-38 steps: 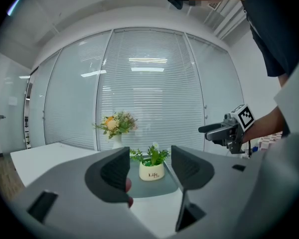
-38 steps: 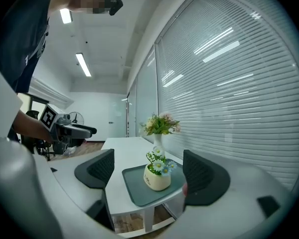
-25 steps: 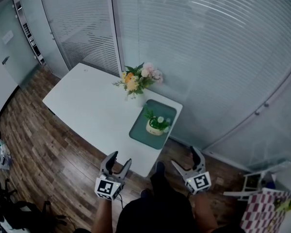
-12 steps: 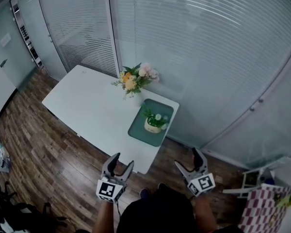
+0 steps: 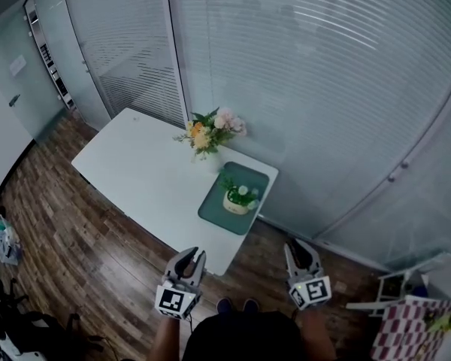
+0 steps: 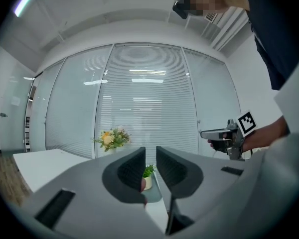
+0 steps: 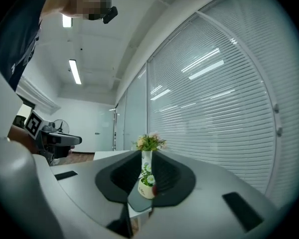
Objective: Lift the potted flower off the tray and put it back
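The potted flower (image 5: pixel 239 198), a cream pot with green leaves and pale blooms, stands on the green tray (image 5: pixel 218 215) at the near right corner of the white table (image 5: pixel 135 164). Both grippers hang over the floor, short of the table's near edge and well apart from the pot. My left gripper (image 5: pixel 192 254) and right gripper (image 5: pixel 299 245) have just been closing. Each now shows only a narrow gap, with nothing between the jaws. Far off, past the left gripper (image 6: pixel 150 151), I see the pot (image 6: pixel 147 180). Past the right gripper (image 7: pixel 147 156), the pot (image 7: pixel 146 187) shows too.
A white vase of mixed flowers (image 5: pixel 210 132) stands on the table just behind the tray. Glass walls with blinds (image 5: pixel 323 89) run close behind the table. Wooden floor (image 5: pixel 75 247) lies in front. White furniture (image 5: pixel 391 288) is at the lower right.
The jaws of both grippers have gone from a wide V to a narrow gap. Both hands have shifted a little, still short of the table. The pot and tray have not moved.
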Available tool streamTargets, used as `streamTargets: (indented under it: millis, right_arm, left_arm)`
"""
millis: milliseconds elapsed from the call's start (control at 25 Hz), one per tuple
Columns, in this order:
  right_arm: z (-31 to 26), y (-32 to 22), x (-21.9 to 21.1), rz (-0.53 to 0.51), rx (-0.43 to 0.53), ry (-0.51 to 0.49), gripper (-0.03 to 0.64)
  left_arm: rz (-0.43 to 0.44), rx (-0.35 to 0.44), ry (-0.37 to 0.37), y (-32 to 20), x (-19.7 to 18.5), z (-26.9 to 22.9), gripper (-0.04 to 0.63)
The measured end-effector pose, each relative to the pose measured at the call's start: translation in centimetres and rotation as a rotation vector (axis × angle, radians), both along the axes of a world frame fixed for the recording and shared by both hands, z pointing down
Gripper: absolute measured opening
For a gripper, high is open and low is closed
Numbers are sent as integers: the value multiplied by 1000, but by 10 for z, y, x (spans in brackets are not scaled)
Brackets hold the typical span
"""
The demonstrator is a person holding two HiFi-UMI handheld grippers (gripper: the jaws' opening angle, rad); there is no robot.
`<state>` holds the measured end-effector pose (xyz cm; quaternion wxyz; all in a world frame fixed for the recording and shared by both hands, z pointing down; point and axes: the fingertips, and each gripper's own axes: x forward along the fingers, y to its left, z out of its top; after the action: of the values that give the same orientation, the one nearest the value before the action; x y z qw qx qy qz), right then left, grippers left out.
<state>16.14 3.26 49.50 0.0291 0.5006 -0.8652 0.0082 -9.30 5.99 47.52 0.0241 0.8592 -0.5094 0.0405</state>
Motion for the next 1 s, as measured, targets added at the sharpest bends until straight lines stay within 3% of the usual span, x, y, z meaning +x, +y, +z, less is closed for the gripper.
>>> streamTargets:
  millis: [40, 120, 400, 560, 800, 1000]
  right_arm:
    - [-4, 0, 4, 14, 12, -12, 35]
    - [-9, 1, 5, 2, 27, -14, 6]
    - [-19, 7, -11, -84, 48, 37, 3]
    - [-23, 11, -11, -82, 61, -11, 3]
    - [-8, 18, -10, -97, 3, 31, 3]
    - [-13, 23, -11, -128, 25, 21, 2]
  left_arm:
    - [-6, -1, 2, 1, 2, -1, 54]
    - [-11, -3, 13, 4, 4, -3, 17]
    - [24, 15, -18, 8, 19, -9, 8]
    - [2, 15, -14, 8, 18, -14, 8]
    - [-10, 14, -18, 6, 21, -14, 8]
    - [-30, -20, 49, 4, 20, -13, 8]
